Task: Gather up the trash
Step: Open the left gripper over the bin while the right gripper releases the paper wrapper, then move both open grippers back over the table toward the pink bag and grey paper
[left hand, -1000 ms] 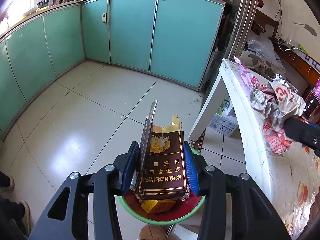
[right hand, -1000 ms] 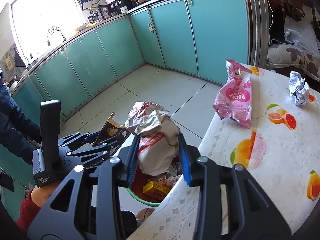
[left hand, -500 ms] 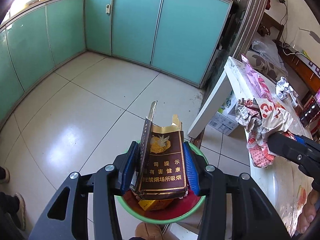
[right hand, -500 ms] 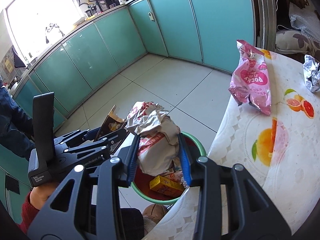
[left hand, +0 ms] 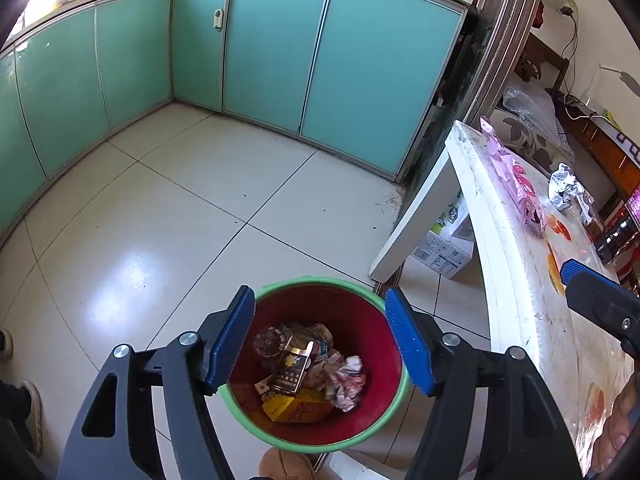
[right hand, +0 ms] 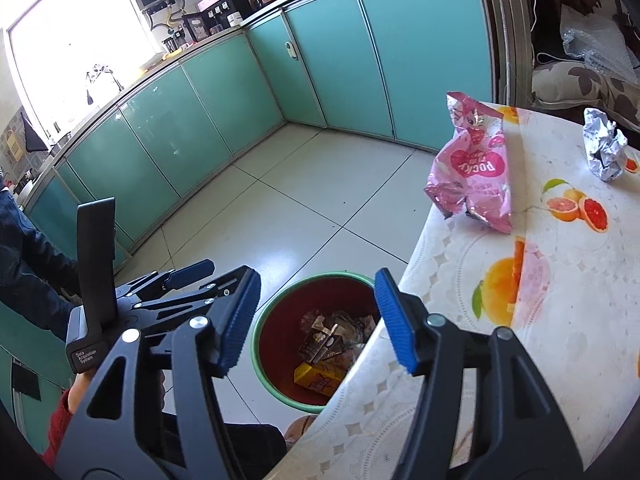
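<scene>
A green-rimmed red bin (left hand: 394, 408) (right hand: 276, 384) stands on the floor by the table. Inside lie a dark cigarette box (left hand: 291, 368) (right hand: 320, 344), a crumpled wrapper (left hand: 349, 380) and a yellow carton (left hand: 296, 406) (right hand: 318, 378). My left gripper (left hand: 320, 340) hangs over the bin, jaws opening, nothing between them. My right gripper (right hand: 318, 314) is also above the bin at the table's edge, jaws opening and empty. On the table lie a pink snack bag (right hand: 476, 168) (left hand: 516, 184) and a crumpled foil ball (right hand: 604, 148) (left hand: 566, 188).
The table with a fruit-print cloth (right hand: 520, 320) fills the right side. Teal cabinets (left hand: 280, 52) line the far walls beyond the tiled floor (left hand: 180, 208). A cardboard box (left hand: 444, 248) sits under the table. A person's shoe (left hand: 32, 408) shows at the left.
Both grippers opened. The cigarette box dropped from the left gripper and the crumpled wrapper from the right gripper into the bin.
</scene>
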A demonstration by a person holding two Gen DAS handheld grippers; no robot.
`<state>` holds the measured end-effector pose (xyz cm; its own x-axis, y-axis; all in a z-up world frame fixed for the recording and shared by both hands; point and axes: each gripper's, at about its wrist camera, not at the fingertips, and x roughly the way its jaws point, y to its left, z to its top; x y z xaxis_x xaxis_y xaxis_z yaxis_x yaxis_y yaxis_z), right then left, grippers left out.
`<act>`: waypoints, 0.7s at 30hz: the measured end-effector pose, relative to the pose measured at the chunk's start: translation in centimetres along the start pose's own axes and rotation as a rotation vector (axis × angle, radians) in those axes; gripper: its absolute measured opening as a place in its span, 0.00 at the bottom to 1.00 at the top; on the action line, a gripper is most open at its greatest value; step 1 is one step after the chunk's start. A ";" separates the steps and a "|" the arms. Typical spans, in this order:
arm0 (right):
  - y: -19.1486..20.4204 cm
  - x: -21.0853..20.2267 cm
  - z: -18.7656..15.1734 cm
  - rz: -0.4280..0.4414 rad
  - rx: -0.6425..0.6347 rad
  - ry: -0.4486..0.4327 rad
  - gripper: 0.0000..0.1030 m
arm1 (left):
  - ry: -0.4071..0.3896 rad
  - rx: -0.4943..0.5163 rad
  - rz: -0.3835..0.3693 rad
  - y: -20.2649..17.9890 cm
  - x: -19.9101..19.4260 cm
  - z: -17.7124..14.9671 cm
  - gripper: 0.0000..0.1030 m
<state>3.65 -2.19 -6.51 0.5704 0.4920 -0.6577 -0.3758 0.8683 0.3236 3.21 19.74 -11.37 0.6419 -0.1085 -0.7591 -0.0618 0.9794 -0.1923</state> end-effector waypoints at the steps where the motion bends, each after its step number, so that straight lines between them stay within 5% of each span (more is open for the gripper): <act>1: -0.4 -0.2 -0.1 -0.007 0.008 -0.004 0.61 | -0.003 0.000 -0.008 -0.2 -0.1 0.0 0.68; 9: -4.2 -3.7 -1.2 -0.086 0.047 -0.046 0.71 | -0.008 0.038 -0.036 -2.6 -0.1 0.0 0.78; 12: -6.3 -5.2 -1.2 -0.143 0.040 -0.071 0.74 | -0.026 0.047 -0.043 -3.6 -0.5 0.1 0.89; 21: -16.5 -8.1 4.9 -0.376 0.127 -0.193 0.81 | -0.079 0.044 -0.092 -6.8 -1.7 1.3 0.93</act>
<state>8.80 -20.18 -3.11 0.7806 0.1327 -0.6108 -0.0301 0.9840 0.1754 3.56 13.51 -7.99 0.7019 -0.1860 -0.6875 0.0327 0.9727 -0.2297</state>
